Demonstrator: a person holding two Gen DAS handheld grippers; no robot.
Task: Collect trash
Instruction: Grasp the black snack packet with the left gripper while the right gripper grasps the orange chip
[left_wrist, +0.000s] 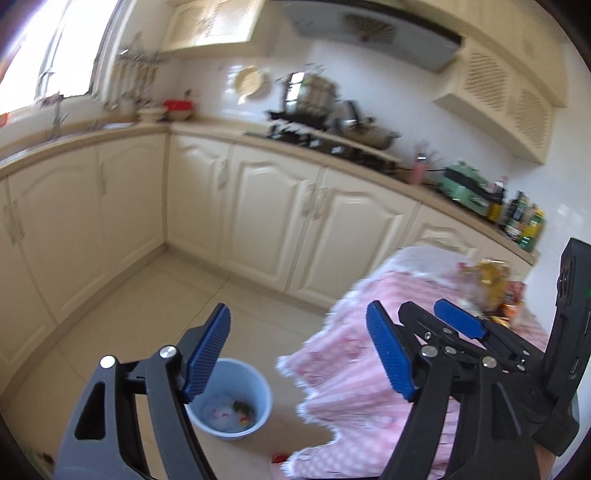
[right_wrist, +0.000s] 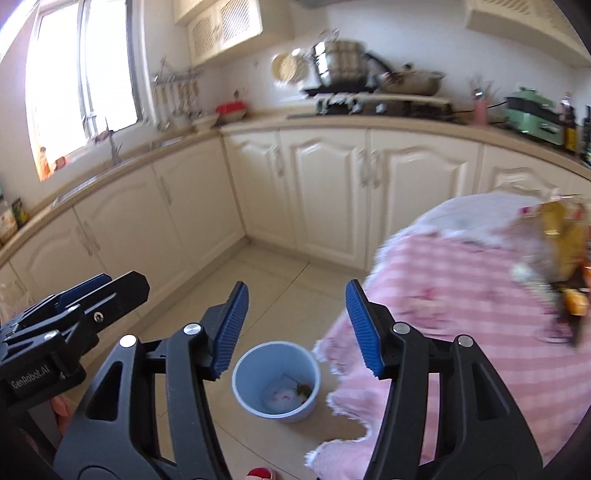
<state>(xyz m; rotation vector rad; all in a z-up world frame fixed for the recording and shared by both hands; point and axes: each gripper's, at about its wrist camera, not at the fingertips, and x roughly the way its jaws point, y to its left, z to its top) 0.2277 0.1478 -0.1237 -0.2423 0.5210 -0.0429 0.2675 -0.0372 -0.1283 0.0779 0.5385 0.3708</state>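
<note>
Two grippers stood nearest, side by side above the floor. Left gripper (left_wrist: 299, 350): blue ribbed pads wide apart, nothing between them. Right gripper (right_wrist: 295, 328): pads likewise parted, empty. Below them, on the pale tiles: one light blue trash bin (right_wrist: 276, 380), upright, just beside the frayed hem of the tablecloth; inside it a few scraps of trash (right_wrist: 286, 397), white, red and green. To the right: a table under a pink checked tablecloth (right_wrist: 461, 295), with a heap of yellow and orange wrappers (right_wrist: 561, 251) near its far end, blurred. Beyond: cream cabinets (right_wrist: 325, 184) along two walls. On the counter: a stove with steel pots (right_wrist: 343, 66), a green appliance (right_wrist: 532, 110), dark bottles (left_wrist: 521, 218). Farthest: a bright window (right_wrist: 81, 85).
</note>
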